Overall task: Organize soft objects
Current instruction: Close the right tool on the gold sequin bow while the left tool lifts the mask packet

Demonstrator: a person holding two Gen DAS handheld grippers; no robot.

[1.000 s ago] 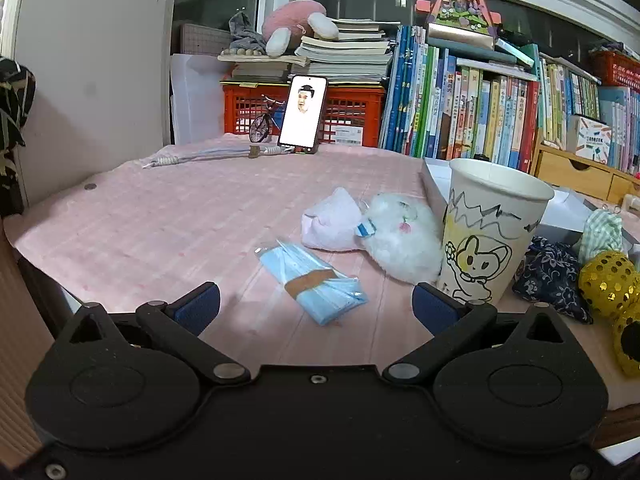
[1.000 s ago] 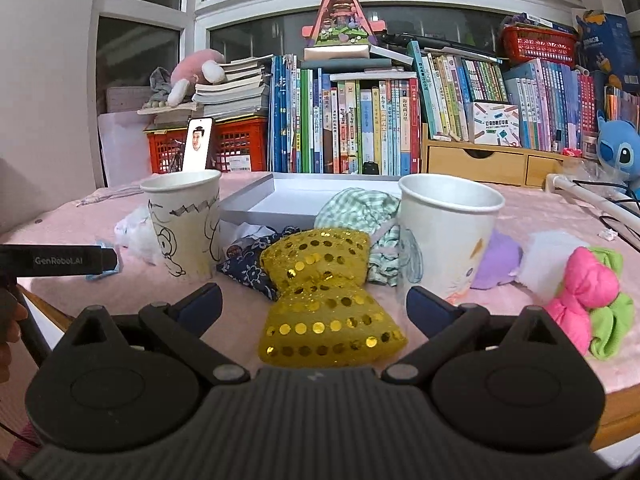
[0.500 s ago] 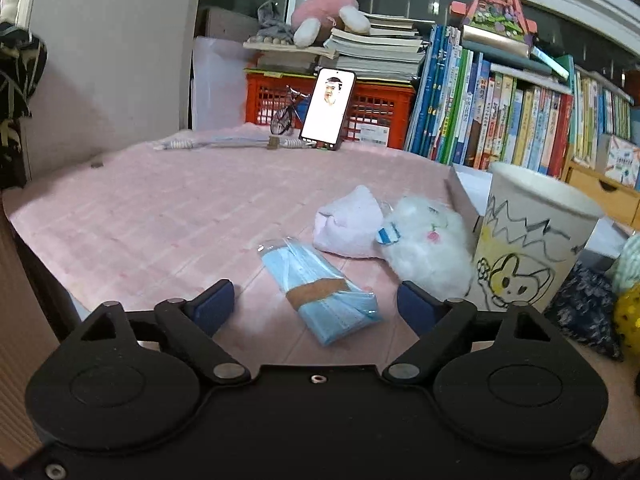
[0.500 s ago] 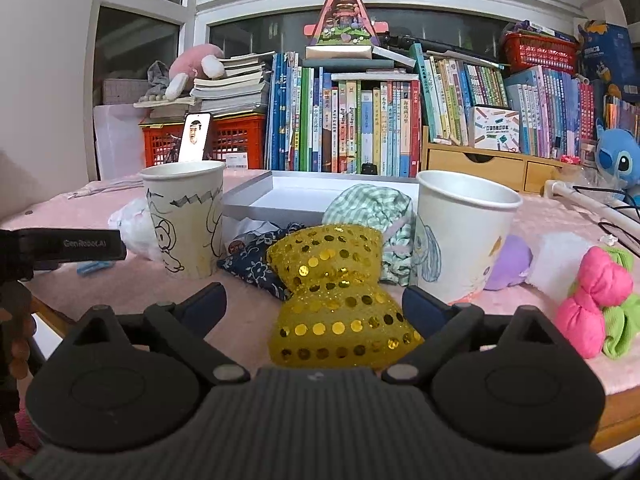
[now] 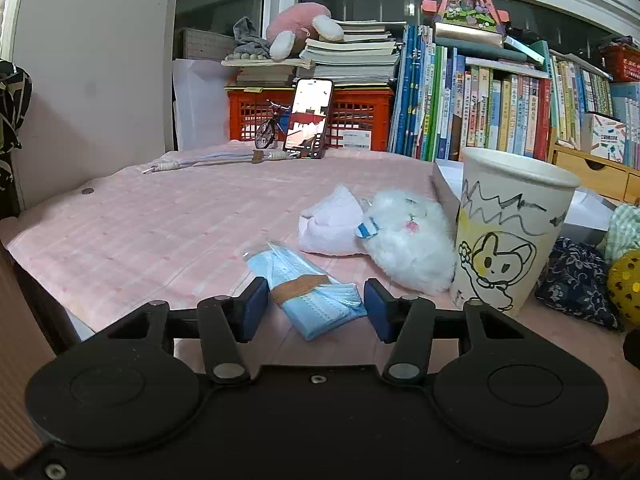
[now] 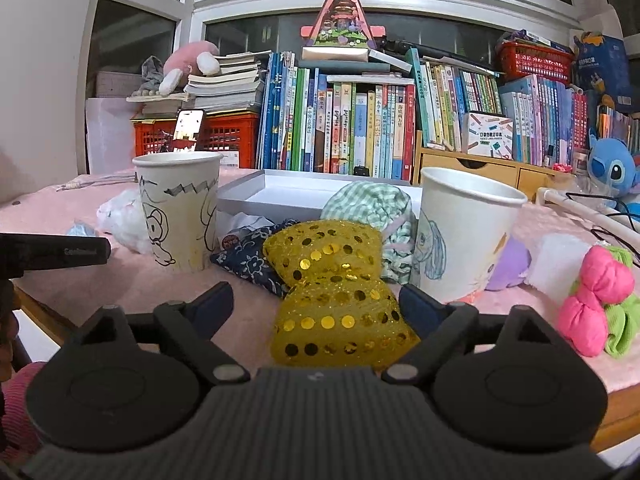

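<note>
left gripper (image 5: 316, 307) jaws apart, straddling mask packet (image 5: 306, 292) near tabletop's front edge, likely to grasp | right gripper (image 6: 316, 304) jaws wide around sequin bow (image 6: 332, 292), unclosed

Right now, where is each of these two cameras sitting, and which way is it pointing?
Left wrist: on the left gripper, looking forward over the mask pack between its open fingers toward the books.
Right wrist: on the right gripper, facing the gold bow; its open fingers show, and the left gripper pokes in at the left edge.
Both views share the doodled cup, the phone and the orange crate.
</note>
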